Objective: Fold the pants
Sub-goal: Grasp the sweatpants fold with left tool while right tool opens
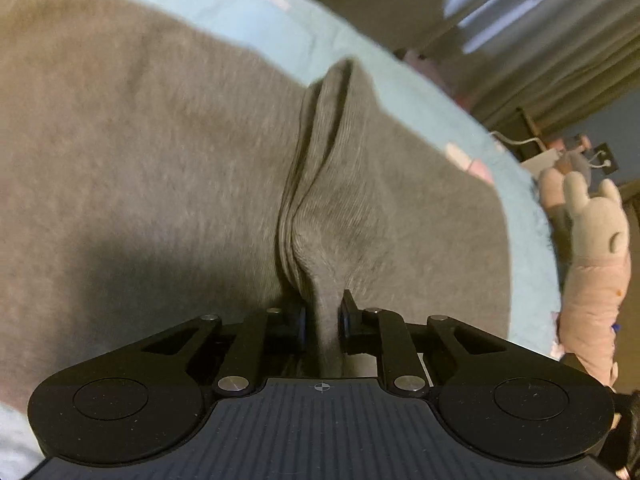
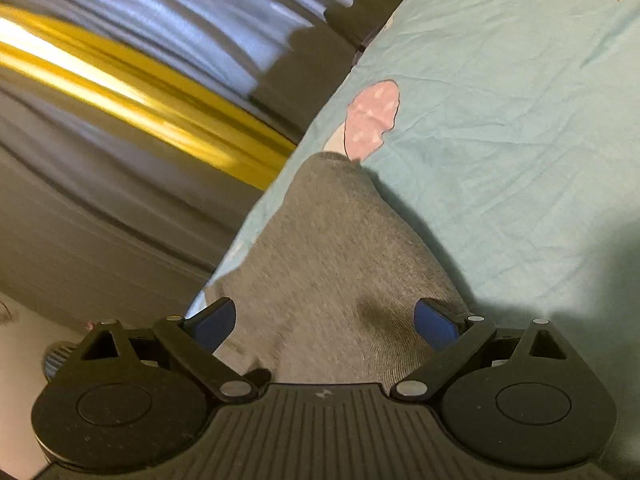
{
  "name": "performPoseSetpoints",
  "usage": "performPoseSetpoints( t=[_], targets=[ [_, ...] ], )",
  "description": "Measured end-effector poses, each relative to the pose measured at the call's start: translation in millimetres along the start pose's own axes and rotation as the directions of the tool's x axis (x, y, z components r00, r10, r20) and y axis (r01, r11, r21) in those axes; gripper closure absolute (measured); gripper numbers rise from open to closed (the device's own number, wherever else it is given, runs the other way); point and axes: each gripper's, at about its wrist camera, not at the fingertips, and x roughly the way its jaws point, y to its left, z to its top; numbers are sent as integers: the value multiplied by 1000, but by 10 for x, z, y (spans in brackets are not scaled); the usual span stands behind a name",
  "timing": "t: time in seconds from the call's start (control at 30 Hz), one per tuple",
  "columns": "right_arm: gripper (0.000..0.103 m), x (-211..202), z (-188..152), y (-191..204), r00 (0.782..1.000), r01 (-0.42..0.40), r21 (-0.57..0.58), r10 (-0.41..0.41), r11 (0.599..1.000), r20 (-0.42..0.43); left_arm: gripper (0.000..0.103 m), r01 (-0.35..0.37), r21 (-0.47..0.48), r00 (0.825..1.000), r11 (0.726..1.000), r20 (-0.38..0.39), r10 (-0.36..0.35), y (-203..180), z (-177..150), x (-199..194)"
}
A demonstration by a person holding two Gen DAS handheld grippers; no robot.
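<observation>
On blue sheet (image 2: 520, 120), left tongs (image 1: 322, 322) pinch grey pants (image 1: 160, 160).

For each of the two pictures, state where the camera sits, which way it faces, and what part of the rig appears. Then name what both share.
Left wrist: on the left gripper, angled down at the grey knit pants; its black fingers pinch a fabric ridge.
Right wrist: on the right gripper, facing along a pant leg; blue pads stand wide apart.
Shared: the pants and the light blue bedsheet.
</observation>
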Motion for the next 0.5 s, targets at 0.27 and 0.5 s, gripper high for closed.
performPoseSetpoints(
  t=[0.27,0.5],
  targets=[
    [6,-47,-8,35,999,-32,5,32,999,-39,86,9,159,994,987,104,-26,-133,49,-555],
    [4,9,-38,153,998,40,-67,-43,997,-38,74,-115,105,993,988,8,115,181,-11,-181]
  ],
)
